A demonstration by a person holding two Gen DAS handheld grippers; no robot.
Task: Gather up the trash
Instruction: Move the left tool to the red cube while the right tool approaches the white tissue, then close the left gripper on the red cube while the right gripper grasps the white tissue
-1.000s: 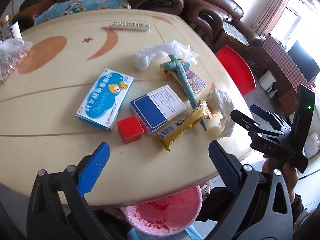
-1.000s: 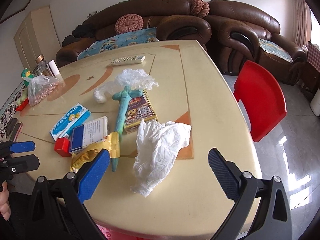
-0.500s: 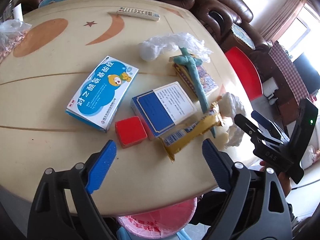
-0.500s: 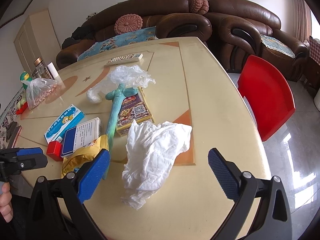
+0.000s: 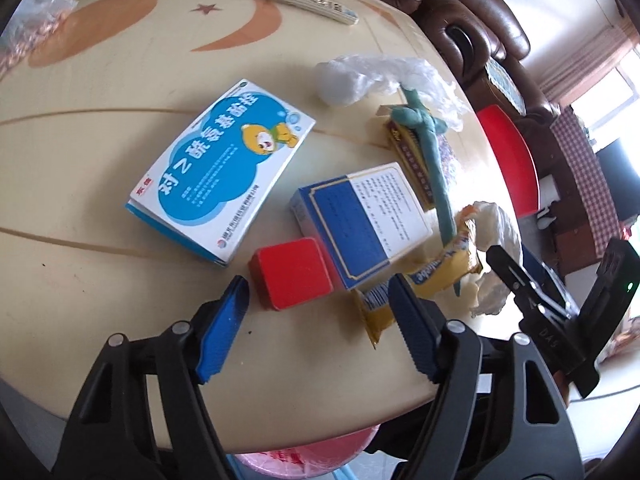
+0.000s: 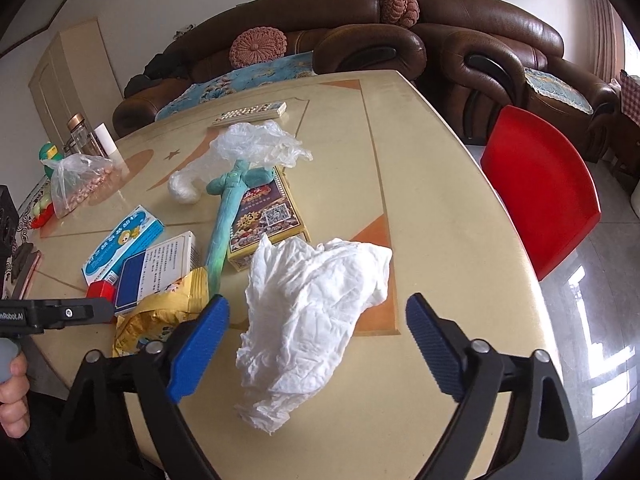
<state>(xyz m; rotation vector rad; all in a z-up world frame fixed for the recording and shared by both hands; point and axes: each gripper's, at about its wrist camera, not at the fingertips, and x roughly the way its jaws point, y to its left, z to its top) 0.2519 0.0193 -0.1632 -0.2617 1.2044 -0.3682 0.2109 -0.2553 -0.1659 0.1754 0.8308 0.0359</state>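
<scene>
A crumpled white tissue (image 6: 312,312) lies near the table's front edge, between the open jaws of my right gripper (image 6: 318,344); it also shows in the left wrist view (image 5: 496,248). A yellow snack wrapper (image 5: 424,280) lies beside it, seen in the right wrist view too (image 6: 160,316). My left gripper (image 5: 316,328) is open and empty just in front of a small red box (image 5: 290,274) and the wrapper's end. A clear plastic bag (image 6: 256,144) lies farther back, also seen in the left wrist view (image 5: 380,76).
On the beige table (image 6: 440,200) lie a blue-and-white medicine box (image 5: 224,168), a blue box (image 5: 360,228), a printed box (image 6: 264,220) under a teal toy sword (image 6: 226,212), a remote (image 6: 252,112) and a bag of peanuts (image 6: 80,184). A pink bin (image 5: 304,456) sits below the edge. A red chair (image 6: 540,192) stands right.
My left gripper has moved forward and down toward the red box and the wrapper. My right gripper has come closer to the tissue, which now lies between its jaws.
</scene>
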